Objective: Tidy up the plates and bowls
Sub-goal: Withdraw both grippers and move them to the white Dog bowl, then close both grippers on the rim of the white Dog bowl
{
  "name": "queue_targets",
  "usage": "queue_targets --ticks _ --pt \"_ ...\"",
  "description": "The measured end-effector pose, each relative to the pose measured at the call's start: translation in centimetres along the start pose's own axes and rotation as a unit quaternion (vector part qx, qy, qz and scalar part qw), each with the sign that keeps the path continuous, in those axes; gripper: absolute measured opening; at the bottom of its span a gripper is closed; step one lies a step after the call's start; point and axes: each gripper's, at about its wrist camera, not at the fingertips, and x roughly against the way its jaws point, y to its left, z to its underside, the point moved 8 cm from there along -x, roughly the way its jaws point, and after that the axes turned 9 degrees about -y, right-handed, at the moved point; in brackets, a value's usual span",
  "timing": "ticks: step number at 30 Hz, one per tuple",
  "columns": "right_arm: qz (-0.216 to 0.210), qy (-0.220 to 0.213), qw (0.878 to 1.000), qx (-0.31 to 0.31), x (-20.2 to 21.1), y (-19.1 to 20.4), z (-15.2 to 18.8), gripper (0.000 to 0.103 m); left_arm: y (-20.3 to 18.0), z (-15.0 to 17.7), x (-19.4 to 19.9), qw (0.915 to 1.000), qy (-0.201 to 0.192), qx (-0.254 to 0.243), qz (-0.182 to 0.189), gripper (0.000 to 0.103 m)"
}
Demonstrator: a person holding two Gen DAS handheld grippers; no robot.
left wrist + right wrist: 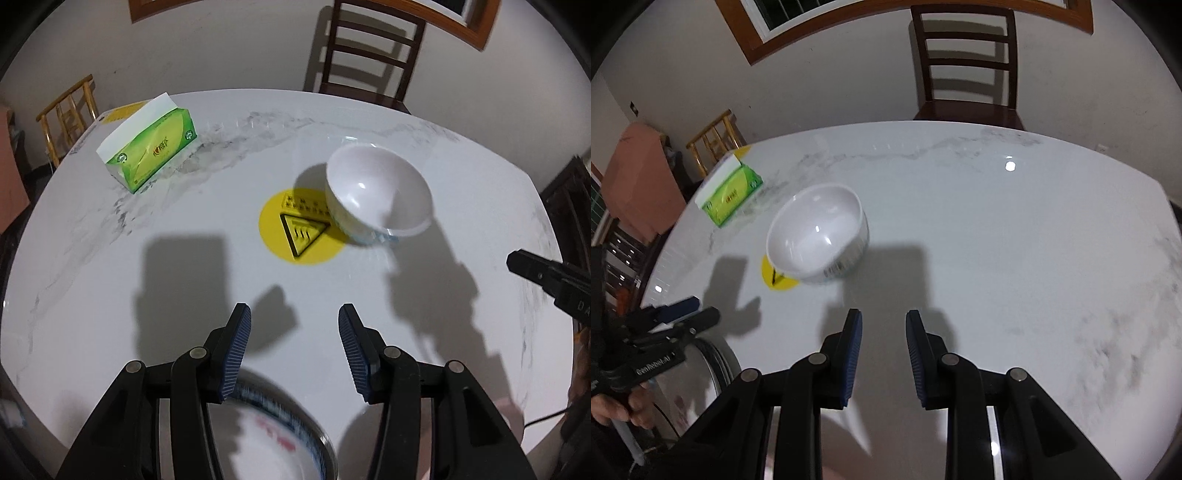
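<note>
A white bowl (376,192) stands upright on the marble table (184,266), partly over a round yellow warning sticker (295,232). My left gripper (293,308) hangs open above bare table in front of the bowl, with nothing between its blue pads. Under its base lies a plate (280,435) with a blue rim and red print, blurred. The right gripper (524,264) juts in at the right edge. In the right wrist view the right gripper (883,314) stands narrowly open and empty, the bowl (816,236) ahead to its left, the left gripper (701,310) over the plate (713,365).
A green tissue pack (147,151) lies at the table's far left. A dark wooden chair (369,55) stands behind the far edge and a bamboo chair (70,110) off the left side. A hand (613,406) grips the left tool.
</note>
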Motion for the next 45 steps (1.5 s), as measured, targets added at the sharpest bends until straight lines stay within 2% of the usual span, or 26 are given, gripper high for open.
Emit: queue_targets --ticks 8,14,23,30,34,45 --pt "-0.025 0.006 1.000 -0.013 -3.9 1.2 -3.2 0.025 -0.1 -4.2 -2.8 0.9983 -0.006 0.050 0.031 0.046" --pt "-0.023 0.018 1.000 -0.005 -6.2 2.2 -4.5 0.025 -0.7 -6.7 -4.6 0.9960 -0.008 0.076 0.047 0.046" --pt "-0.009 0.049 0.999 -0.006 -9.9 2.6 -4.0 0.025 -1.8 -6.6 -8.3 0.9971 0.013 0.065 0.036 0.044" --pt "-0.015 0.060 0.998 -0.025 -10.9 2.1 -3.4 0.025 -2.7 -5.9 -10.3 0.9973 0.026 0.055 0.042 0.029" --pt "-0.025 0.063 0.997 -0.033 -10.8 2.1 -3.1 0.021 -3.3 -5.8 -10.1 0.9974 0.026 0.043 0.051 0.016" --pt "-0.024 0.069 0.996 -0.045 -8.6 1.1 -1.1 0.020 -4.8 -3.5 -8.5 0.9975 0.049 0.022 0.045 0.015"
